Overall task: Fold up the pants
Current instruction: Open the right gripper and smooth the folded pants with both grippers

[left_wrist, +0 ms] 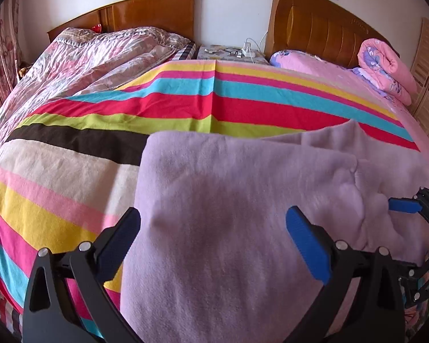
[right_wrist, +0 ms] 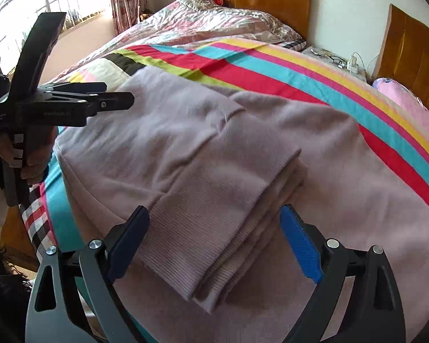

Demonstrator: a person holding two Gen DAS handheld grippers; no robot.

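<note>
Jaws spread wide on both: right gripper [right_wrist: 214,240] straddles the folded-over cuff w/o pinching it, left gripper [left_wrist: 213,237] hovers empty. Pants [right_wrist: 203,148] lie part-folded on the striped sheet [left_wrist: 168,105]. Risk: a dragging finger catches the cuff, undoing the fold.

Both wrist cameras look steeply down, close over the pants [left_wrist: 228,228] on the striped bedspread [left_wrist: 71,171]; shared: headboards, nightstand.
</note>
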